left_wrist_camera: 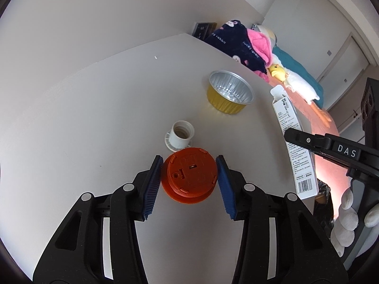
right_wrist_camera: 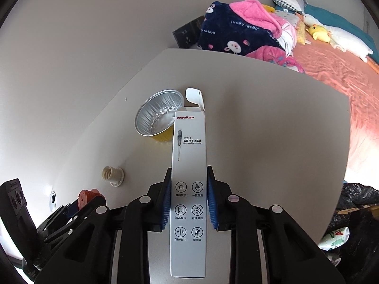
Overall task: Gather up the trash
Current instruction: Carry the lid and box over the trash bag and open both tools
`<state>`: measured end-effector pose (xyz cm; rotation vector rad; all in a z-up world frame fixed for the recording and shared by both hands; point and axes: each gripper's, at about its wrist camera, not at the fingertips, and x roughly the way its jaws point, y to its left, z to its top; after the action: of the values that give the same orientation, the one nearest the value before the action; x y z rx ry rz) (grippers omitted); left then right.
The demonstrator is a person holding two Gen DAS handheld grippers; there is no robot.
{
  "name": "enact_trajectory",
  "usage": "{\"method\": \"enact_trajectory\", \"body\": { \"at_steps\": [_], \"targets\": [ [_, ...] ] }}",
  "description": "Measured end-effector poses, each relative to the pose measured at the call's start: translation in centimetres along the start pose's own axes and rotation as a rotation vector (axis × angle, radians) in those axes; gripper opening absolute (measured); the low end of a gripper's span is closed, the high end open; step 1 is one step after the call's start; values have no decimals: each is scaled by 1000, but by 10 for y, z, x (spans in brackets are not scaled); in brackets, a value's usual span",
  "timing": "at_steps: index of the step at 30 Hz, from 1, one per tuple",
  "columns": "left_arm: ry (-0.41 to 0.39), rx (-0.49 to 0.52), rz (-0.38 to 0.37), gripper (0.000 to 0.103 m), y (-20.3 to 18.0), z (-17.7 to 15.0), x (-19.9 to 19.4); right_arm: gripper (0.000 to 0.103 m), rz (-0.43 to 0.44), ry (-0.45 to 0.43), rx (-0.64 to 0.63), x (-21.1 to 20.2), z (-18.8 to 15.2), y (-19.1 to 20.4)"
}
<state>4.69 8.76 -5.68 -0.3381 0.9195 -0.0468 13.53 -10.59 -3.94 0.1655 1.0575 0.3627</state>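
Note:
An orange round plastic part (left_wrist_camera: 190, 177) sits between the blue pads of my left gripper (left_wrist_camera: 189, 163), which press on both its sides just above the white table (left_wrist_camera: 94, 118). The right wrist view shows it at the lower left (right_wrist_camera: 86, 196). My right gripper (right_wrist_camera: 189, 169) is shut on a long white thermometer box (right_wrist_camera: 189, 142), held above the table with its top flap open. The same box (left_wrist_camera: 296, 146) hangs at the right of the left wrist view. A white lamp socket (left_wrist_camera: 181, 136) and a foil cup with a yellow outside (left_wrist_camera: 228, 92) stand on the table.
A bed with a navy and pink blanket (right_wrist_camera: 236, 30) and plush toys lies beyond the table's far edge. A black trash bag (right_wrist_camera: 355, 203) with a wrapper in it sits off the table's right side. A white-gloved hand (left_wrist_camera: 345, 220) holds the right gripper.

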Motion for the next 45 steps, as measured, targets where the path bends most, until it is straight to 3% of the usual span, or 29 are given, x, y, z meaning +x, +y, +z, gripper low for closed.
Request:
{"method": "enact_trajectory", "body": {
  "at_steps": [9,29,45],
  "targets": [
    [-1,34,-43,45,-30,5,-11,28,-5,-34,7,-35,-6,-18],
    [6,239,-183,45,-139,8,-17,28,-46,-150,83,-116,-26,-77],
    [37,361,-284,45,-206,1,-11,28,-106,-226,165,-162,-44,-123]
  ]
}}
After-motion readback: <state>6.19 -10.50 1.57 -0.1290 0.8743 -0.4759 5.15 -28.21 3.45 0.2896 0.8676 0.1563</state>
